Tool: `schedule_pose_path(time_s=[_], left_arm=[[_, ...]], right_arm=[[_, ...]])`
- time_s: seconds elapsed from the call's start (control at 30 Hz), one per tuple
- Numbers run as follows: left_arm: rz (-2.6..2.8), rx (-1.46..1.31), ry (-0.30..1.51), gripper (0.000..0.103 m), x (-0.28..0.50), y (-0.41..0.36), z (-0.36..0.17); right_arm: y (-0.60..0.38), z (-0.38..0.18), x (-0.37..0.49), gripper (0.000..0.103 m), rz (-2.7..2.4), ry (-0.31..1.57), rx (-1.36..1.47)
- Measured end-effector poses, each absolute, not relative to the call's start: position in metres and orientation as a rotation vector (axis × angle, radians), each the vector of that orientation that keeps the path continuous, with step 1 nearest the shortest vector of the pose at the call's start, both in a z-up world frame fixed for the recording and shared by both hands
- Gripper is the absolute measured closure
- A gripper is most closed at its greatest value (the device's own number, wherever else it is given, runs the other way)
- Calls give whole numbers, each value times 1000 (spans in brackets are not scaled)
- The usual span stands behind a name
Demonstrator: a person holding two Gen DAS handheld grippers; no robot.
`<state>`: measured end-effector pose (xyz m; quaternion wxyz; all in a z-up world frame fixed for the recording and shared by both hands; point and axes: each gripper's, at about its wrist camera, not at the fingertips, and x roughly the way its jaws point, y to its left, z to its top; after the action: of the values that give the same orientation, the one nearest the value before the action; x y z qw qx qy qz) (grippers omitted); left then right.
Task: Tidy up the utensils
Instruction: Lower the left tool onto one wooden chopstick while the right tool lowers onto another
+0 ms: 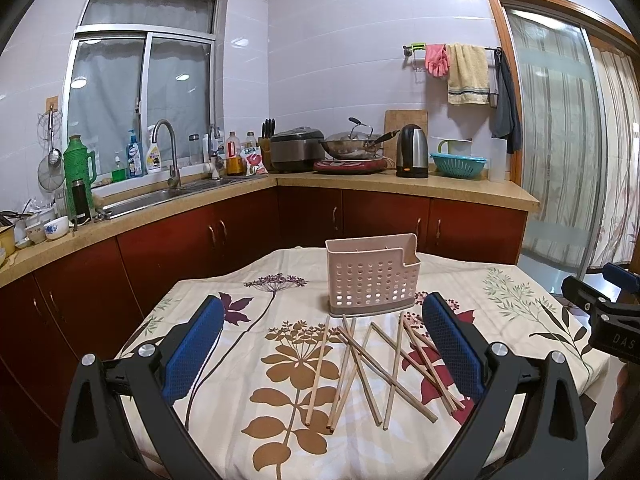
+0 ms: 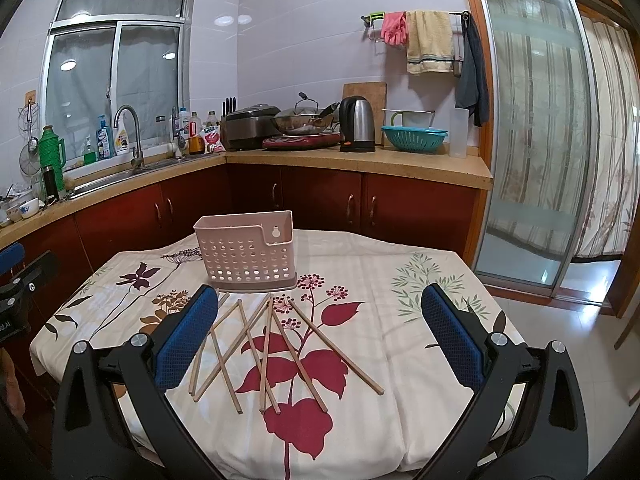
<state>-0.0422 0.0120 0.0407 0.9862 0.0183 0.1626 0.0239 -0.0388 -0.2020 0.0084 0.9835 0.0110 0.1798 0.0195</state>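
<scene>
Several wooden chopsticks (image 1: pixel 372 368) lie scattered and crossed on the floral tablecloth, just in front of a pink perforated utensil holder (image 1: pixel 370 278) that stands upright. My left gripper (image 1: pixel 322 312) is open and empty, held above the near side of the pile. In the right wrist view the chopsticks (image 2: pixel 276 348) lie before the holder (image 2: pixel 248 254). My right gripper (image 2: pixel 314 300) is open and empty, above the table with the pile at its left finger. The right gripper also shows at the right edge of the left wrist view (image 1: pixel 600 304).
The table (image 2: pixel 420 360) has a floral cloth. Behind it runs a corner kitchen counter (image 1: pixel 400 182) with sink, bottles, rice cooker, wok, kettle and a teal colander. A glass sliding door (image 2: pixel 532 140) is at the right.
</scene>
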Motion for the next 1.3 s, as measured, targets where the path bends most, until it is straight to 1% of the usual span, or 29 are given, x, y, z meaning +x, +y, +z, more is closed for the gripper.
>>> schedule_pose_path(time_s=[0.13, 0.3, 0.67, 0.7, 0.73, 0.77, 0.83, 1.07, 1.1, 1.13, 1.17, 1.2, 1.3], left_arm=[[48, 40, 321, 6, -39, 14, 37], [45, 39, 368, 6, -23, 19, 12], [55, 58, 602, 6, 41, 34, -84], [60, 53, 619, 6, 46, 37, -91], [66, 44, 645, 6, 51, 40, -99], [68, 35, 659, 6, 54, 42, -105], [77, 17, 696, 7, 62, 49, -118], [103, 48, 771, 8, 77, 52, -140], [107, 48, 778, 9, 80, 54, -142], [107, 48, 784, 15, 82, 54, -143], [105, 51, 792, 22, 83, 55, -145], [106, 61, 809, 39, 85, 54, -147], [99, 71, 842, 41, 88, 53, -154]], right_arm=[[-202, 5, -36, 4, 40, 370, 13], [-205, -19, -23, 4, 39, 406, 4], [-224, -94, 26, 5, 54, 571, 60], [-225, -100, 31, 6, 55, 586, 58], [-226, -105, 34, 11, 57, 598, 57], [-226, -112, 38, 19, 62, 620, 56], [-227, -121, 46, 24, 71, 655, 66], [-224, -139, 59, 25, 96, 704, 77], [-223, -141, 61, 25, 98, 707, 74], [-222, -142, 62, 25, 101, 710, 70], [-222, -143, 63, 25, 103, 713, 70], [-222, -143, 64, 25, 106, 716, 72], [-220, -144, 66, 25, 116, 720, 74]])
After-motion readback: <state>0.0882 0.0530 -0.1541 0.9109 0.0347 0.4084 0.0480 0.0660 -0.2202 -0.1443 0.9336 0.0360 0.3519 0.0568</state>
